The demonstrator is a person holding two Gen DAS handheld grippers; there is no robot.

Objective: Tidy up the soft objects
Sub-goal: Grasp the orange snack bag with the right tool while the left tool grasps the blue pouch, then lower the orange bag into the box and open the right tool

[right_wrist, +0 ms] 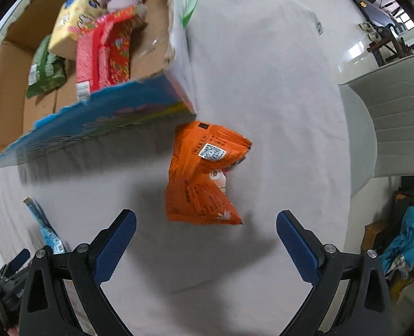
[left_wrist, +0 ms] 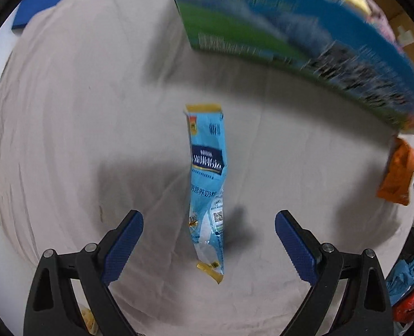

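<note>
A printed cardboard box (right_wrist: 100, 56) of packets stands far left. Both hand-held grippers, left (left_wrist: 208, 246) and right (right_wrist: 206, 247), are spread: light-blue sachet (left_wrist: 207, 184) and orange crinkled pouch (right_wrist: 204, 176) lie just beyond.

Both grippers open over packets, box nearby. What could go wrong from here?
1. The blue packet is thin and flat on the cloth; the left gripper may pinch fabric with it.
2. The orange packet is crumpled against the cardboard box; the right gripper might bump the box.
</note>
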